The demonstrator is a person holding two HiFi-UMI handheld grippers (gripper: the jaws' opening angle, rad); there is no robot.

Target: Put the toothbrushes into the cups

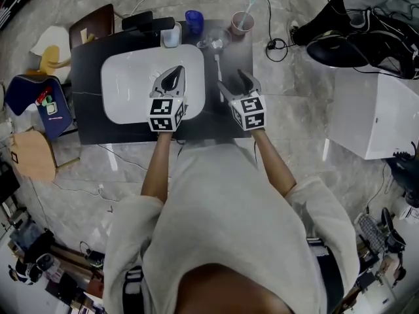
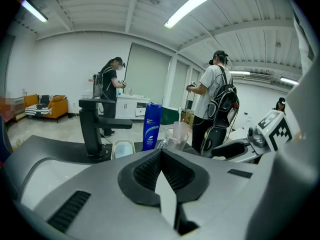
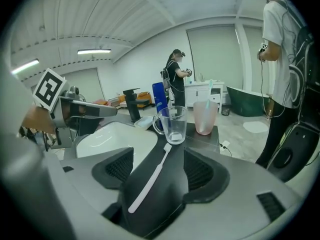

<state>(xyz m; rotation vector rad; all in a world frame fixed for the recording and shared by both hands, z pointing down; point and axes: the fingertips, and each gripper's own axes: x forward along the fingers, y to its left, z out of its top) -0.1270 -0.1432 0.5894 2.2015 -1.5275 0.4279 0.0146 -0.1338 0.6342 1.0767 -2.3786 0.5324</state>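
A black counter [image 1: 88,64] carries a white sink [image 1: 131,87]. Over the basin the left gripper [image 1: 171,77] hangs empty, its jaws pressed together. The right gripper [image 1: 237,82] holds its jaws wide apart either side of a slim white toothbrush [image 3: 150,179]. The toothbrush lies flat on the counter, ungripped, with its head towards a clear glass mug [image 3: 174,124]. Beside the mug, a pink cup [image 3: 205,117] holds another brush.

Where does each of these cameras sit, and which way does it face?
Head view: on the person's head, looking steeply down at the sink; forearms, left gripper and right gripper show.
Left gripper view: on the left gripper, facing the bottle; shut jaws show.
Right gripper view: on the right gripper, facing the glass mug; open jaws flank the toothbrush.
Both gripper views share the pink cup.
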